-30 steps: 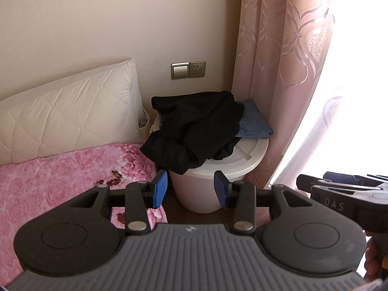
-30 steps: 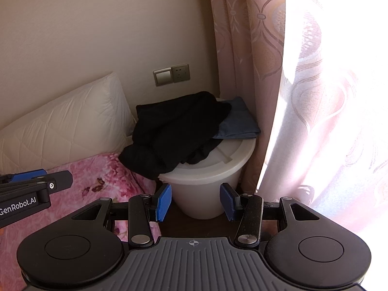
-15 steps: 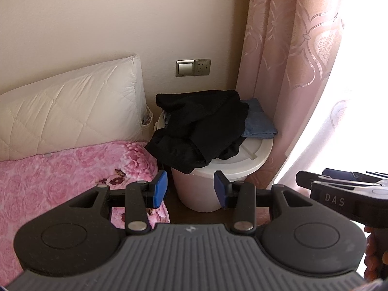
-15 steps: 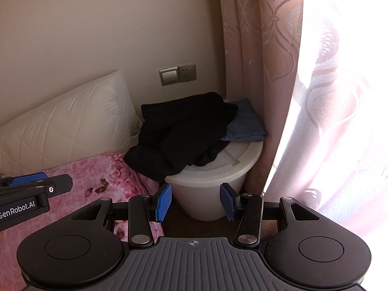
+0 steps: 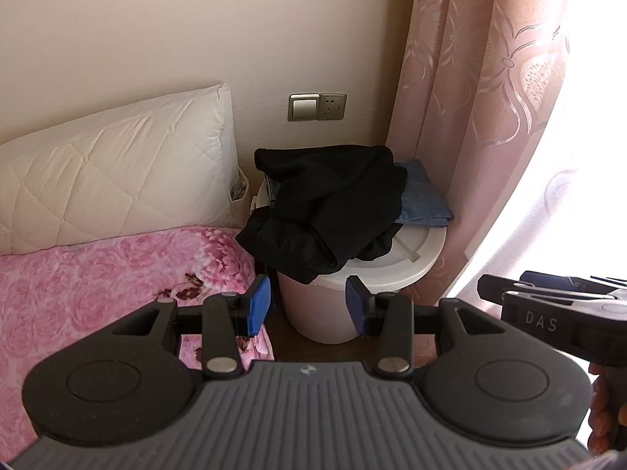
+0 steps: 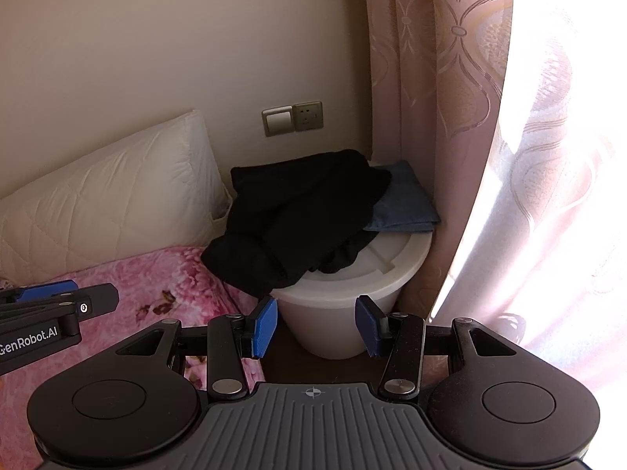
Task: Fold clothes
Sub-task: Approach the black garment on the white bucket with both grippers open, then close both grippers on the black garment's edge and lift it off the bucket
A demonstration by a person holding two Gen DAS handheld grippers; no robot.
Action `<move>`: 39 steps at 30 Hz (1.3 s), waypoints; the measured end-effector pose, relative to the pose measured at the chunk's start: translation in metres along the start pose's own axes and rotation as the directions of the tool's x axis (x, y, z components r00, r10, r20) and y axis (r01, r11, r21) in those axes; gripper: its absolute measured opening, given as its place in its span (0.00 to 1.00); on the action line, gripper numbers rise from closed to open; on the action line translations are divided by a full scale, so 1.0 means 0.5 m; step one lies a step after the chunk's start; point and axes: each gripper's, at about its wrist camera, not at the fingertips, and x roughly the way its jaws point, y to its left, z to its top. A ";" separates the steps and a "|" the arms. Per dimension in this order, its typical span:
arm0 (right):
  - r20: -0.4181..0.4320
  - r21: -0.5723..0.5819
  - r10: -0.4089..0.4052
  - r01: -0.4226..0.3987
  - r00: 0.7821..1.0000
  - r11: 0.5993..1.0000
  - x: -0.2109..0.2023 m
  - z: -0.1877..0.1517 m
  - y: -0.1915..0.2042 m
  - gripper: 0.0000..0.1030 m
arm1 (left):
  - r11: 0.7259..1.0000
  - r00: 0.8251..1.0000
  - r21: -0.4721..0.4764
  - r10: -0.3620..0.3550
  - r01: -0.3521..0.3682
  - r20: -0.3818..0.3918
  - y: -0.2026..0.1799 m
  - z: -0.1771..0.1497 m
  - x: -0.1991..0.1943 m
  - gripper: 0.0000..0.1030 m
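Note:
A crumpled black garment (image 5: 329,207) (image 6: 298,215) lies heaped on the lid of a white bucket (image 5: 376,274) (image 6: 352,313), hanging over its left side. A folded blue denim garment (image 5: 423,199) (image 6: 403,203) lies under it at the right. My left gripper (image 5: 308,307) is open and empty, in the air short of the bucket. My right gripper (image 6: 316,323) is open and empty, also short of the bucket. Each gripper shows at the edge of the other's view.
A bed with a pink floral cover (image 5: 98,282) (image 6: 149,286) and a white quilted pillow (image 5: 117,172) (image 6: 109,199) lies to the left. A pink patterned curtain (image 5: 490,117) (image 6: 450,98) hangs at the right. A wall switch and socket (image 5: 317,106) sit above the bucket.
Both views have drifted a little back and left from the bucket, so it sits slightly further right in the frames. Both grippers stay open and empty.

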 end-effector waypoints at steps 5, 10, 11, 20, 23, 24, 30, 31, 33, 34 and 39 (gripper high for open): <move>-0.005 -0.004 -0.001 0.001 1.000 1.000 0.011 0.007 0.005 0.47 | 1.000 1.000 -0.009 0.001 -0.001 -0.006 0.006 0.005 0.011 0.37; -0.014 -0.004 0.001 -0.002 1.000 1.000 0.024 0.012 0.007 0.47 | 1.000 1.000 -0.020 0.004 -0.004 -0.013 0.011 0.011 0.022 0.37; -0.015 -0.005 0.002 -0.003 1.000 1.000 0.026 0.013 0.008 0.47 | 1.000 1.000 -0.022 0.004 -0.005 -0.014 0.012 0.012 0.024 0.37; -0.008 -0.006 0.026 -0.027 1.000 1.000 0.045 0.019 0.006 0.47 | 1.000 1.000 -0.018 0.014 -0.014 -0.011 0.013 0.018 0.043 0.37; -0.002 0.004 0.036 -0.036 0.999 0.999 0.052 0.021 -0.001 0.47 | 1.000 1.000 -0.022 0.016 -0.016 0.004 0.012 0.020 0.051 0.37; 0.001 0.008 0.036 -0.036 0.999 0.999 0.054 0.022 -0.003 0.47 | 1.000 1.000 -0.023 0.016 -0.016 0.009 0.012 0.020 0.053 0.37; 0.004 0.053 0.040 -0.040 0.999 0.998 0.089 0.033 -0.035 0.47 | 0.998 1.000 -0.051 0.021 -0.021 -0.002 0.015 0.028 0.092 0.36; 0.005 0.060 0.048 -0.048 0.999 0.997 0.100 0.035 -0.042 0.47 | 0.998 1.000 -0.055 0.025 -0.026 -0.010 0.015 0.031 0.103 0.36; 0.009 0.069 0.060 -0.061 0.998 0.996 0.117 0.041 -0.055 0.47 | 0.997 0.999 -0.062 0.033 -0.034 -0.028 0.016 0.037 0.125 0.36; 0.012 0.079 0.061 -0.061 0.998 0.995 0.129 0.046 -0.064 0.47 | 0.997 0.999 -0.066 0.037 -0.039 -0.037 0.017 0.040 0.135 0.36; 0.035 0.147 0.072 -0.077 0.997 0.986 0.198 0.079 -0.108 0.47 | 0.997 0.995 -0.047 0.053 -0.057 -0.083 0.005 0.069 0.214 0.36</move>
